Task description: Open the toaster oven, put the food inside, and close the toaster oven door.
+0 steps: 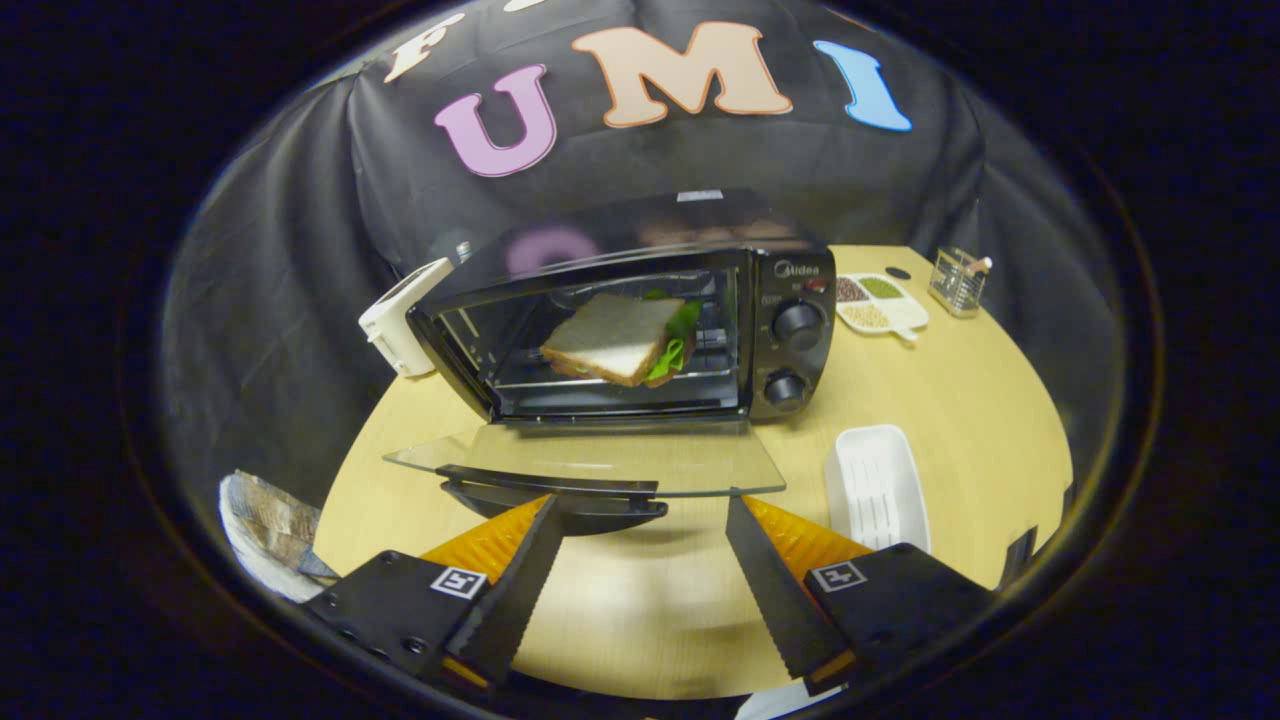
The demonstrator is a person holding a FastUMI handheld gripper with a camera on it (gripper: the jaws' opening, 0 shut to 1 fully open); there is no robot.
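I have the gripper (640, 520) spread wide with nothing between its fingers, hanging just short of the lowered glass door (585, 458) of the toaster oven (640, 320). The sandwich (620, 338) already sits on the rack inside, at 12 o'clock from my fingertips, tilted with one corner raised and its green filling showing on the right side. As I judge it, only closing remains, and that is where I could slip: the door handle (555, 492) lies at about 11 o'clock, touching or nearly touching my left fingertip, so a lift from one side could skid off the smooth glass or let the door drop back. Pushing too hard might shove the whole oven toward the wall. If the sandwich leans forward, the closing door could catch it; I cannot tell its clearance. Around me, an empty white tray (877, 485) sits at 2 o'clock on the wooden table (980, 400), close enough to clip. A divided dish of grains (880, 303) and a clear cup (957, 281) stand further off at 1 o'clock, and a white device (400, 318) leans beside the oven at 10 o'clock.
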